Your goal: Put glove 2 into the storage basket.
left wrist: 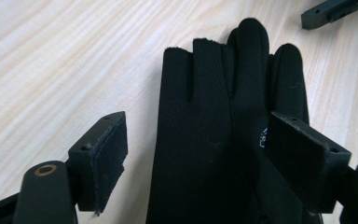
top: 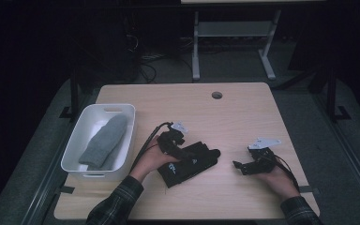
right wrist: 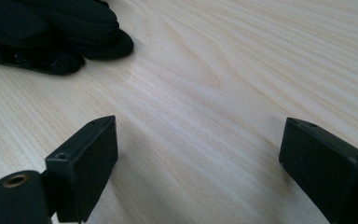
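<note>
Left gripper [left wrist: 196, 154], jaws spread wide and holding nothing, straddled the black glove [left wrist: 223, 140] lying flat on the table [top: 243, 112] at 3 o'clock of the white bin [top: 75, 140]; closing too high risked pinching only one fabric layer and dropping it.

Markings, legible: none.

Black glove [top: 187, 161]: small white print near the cuff in the high view, plus one small white mark nearer the middle of the back; both too small and blurred to read. In the left gripper view, a trace of white print on the black glove [left wrist: 223, 140] sits at the edge of the right-hand jaw, partly covered and unreadable.
</note>
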